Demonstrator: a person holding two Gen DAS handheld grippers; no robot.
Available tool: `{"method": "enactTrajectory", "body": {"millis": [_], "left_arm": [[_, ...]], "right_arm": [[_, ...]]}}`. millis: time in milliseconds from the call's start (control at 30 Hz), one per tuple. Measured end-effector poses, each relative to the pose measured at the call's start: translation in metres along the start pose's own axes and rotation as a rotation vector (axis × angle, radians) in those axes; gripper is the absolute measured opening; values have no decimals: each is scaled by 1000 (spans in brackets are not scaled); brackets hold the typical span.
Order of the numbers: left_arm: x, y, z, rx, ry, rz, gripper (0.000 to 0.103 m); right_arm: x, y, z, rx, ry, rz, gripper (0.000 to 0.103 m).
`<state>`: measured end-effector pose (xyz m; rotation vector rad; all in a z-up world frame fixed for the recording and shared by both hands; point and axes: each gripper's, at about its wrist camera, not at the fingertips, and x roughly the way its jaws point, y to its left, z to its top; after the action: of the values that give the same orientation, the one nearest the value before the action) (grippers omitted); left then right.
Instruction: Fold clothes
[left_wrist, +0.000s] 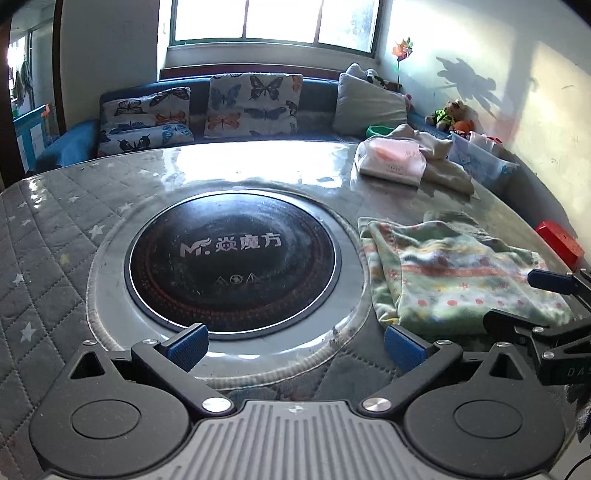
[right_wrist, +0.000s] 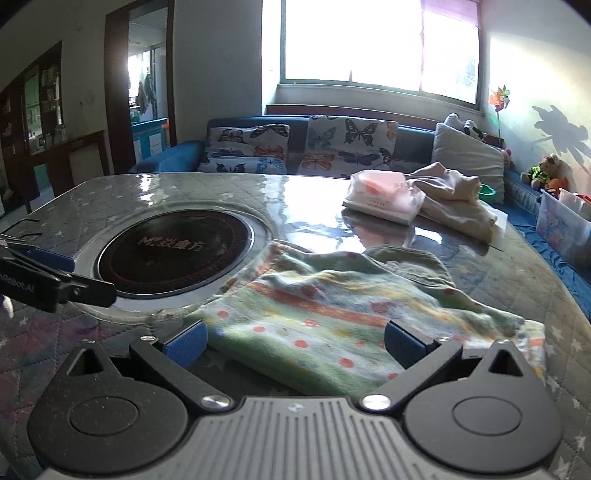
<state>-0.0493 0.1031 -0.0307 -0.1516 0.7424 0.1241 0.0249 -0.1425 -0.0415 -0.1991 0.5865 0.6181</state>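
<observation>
A green garment (left_wrist: 461, 273) with orange stripes and dots lies folded and rumpled on the quilted table, right of the round cooktop. My left gripper (left_wrist: 295, 347) is open over the table's front edge, and its right pad (left_wrist: 404, 349) sits just by the garment's near left corner. My right gripper (right_wrist: 295, 345) is open too, with the garment's (right_wrist: 314, 317) near edge lying between and under its fingers. Each gripper shows in the other's view: the right gripper (left_wrist: 524, 301) over the garment's right side, the left gripper (right_wrist: 74, 271) over the cooktop rim.
A black round cooktop (left_wrist: 232, 254) is set in the table middle under a clear cover. A tissue pack (left_wrist: 391, 158) and a cream cloth (left_wrist: 443, 162) lie at the far right. A red box (left_wrist: 557, 240) sits at the right edge. A sofa with butterfly cushions (left_wrist: 255, 103) stands behind.
</observation>
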Motion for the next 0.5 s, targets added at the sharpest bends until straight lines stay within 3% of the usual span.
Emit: {"method": "enactTrajectory", "body": {"millis": [267,500], "left_arm": [[1,-8,-4,18,12,18,103],[2,-24,-6,46,24,-7,103]], "right_arm": [[4,4,-4,8,3,7,103],[4,3,-10,35,67,55,103]]}}
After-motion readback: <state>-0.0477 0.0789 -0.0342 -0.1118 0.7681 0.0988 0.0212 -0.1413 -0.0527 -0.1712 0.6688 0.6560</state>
